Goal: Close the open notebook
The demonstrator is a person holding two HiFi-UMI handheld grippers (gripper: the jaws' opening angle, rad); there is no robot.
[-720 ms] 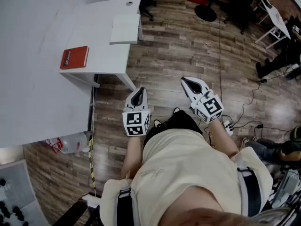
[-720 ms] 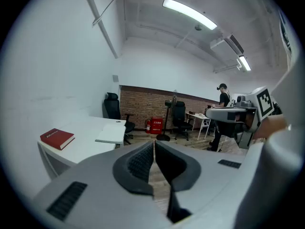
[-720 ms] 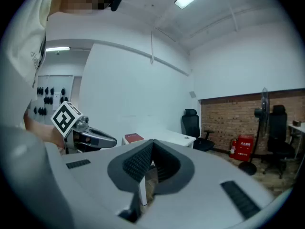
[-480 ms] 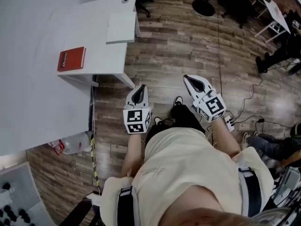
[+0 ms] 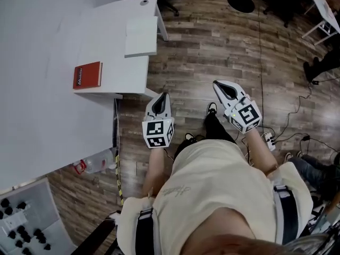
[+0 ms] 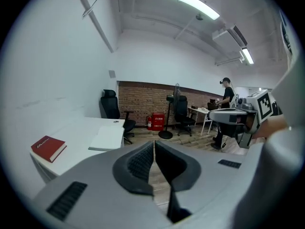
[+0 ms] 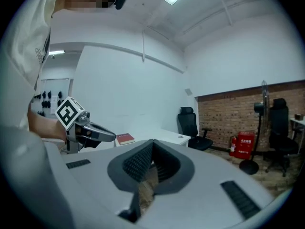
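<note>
The notebook (image 5: 141, 37) lies flat on the white table (image 5: 53, 100) near its far corner, showing only white; the left gripper view has it too (image 6: 107, 138). Both grippers hang over the wooden floor in front of the person, well short of the table. My left gripper (image 5: 161, 96) is shut with nothing between its jaws (image 6: 154, 146), and it points toward the table corner. My right gripper (image 5: 219, 85) is further right, also shut and empty (image 7: 152, 146).
A red book (image 5: 87, 75) lies closed near the table's front edge, left of the notebook. A plastic bottle (image 5: 98, 162) sits on the floor by the table. Cables (image 5: 281, 126) run across the floor at right. Office chairs (image 6: 112, 109) and a fan stand (image 6: 167, 120) are behind the table.
The head view has shifted, so the table and books sit slightly lower and further right. Both grippers stay shut and held in front of the body, a little nearer the table corner.
</note>
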